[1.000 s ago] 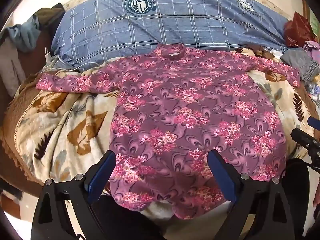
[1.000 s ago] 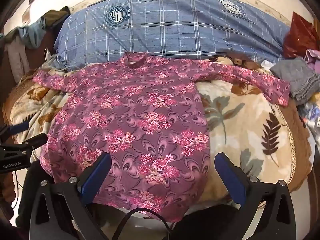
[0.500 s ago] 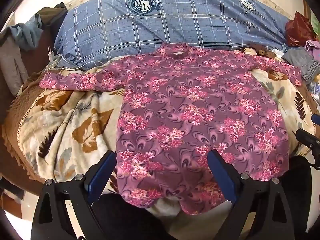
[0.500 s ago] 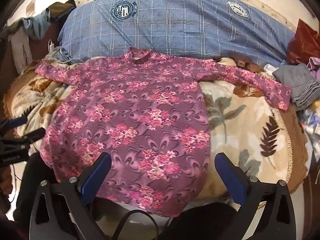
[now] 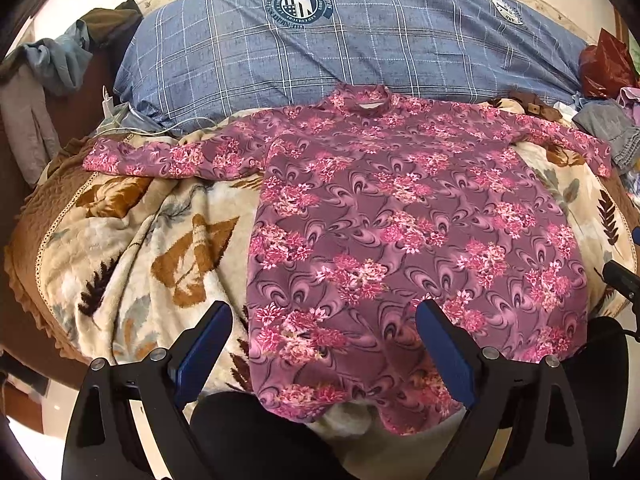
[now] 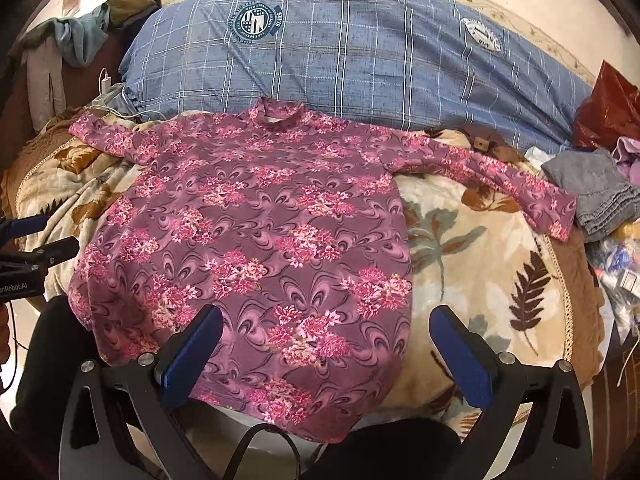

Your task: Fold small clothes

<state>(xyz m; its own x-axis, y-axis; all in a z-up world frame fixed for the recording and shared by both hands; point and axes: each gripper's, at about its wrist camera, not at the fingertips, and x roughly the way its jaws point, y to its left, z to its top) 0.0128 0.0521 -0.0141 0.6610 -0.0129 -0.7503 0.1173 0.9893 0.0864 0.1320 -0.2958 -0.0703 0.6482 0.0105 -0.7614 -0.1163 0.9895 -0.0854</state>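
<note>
Right wrist view: grey folded cloth [image 6: 596, 192] touches floral shirt's [image 6: 256, 240] sleeve end.

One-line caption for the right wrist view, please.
Open right gripper above the hem of a pink floral top spread flat, sleeves out, on a leaf-print blanket.

Smooth matt knit cloth of floral top [image 5: 400, 232]; plush, fuzzy leaf-print blanket [image 5: 152, 248]; coarse-woven plaid pillow [image 6: 360, 56]; glossy red plastic bag [image 6: 608, 108].
</note>
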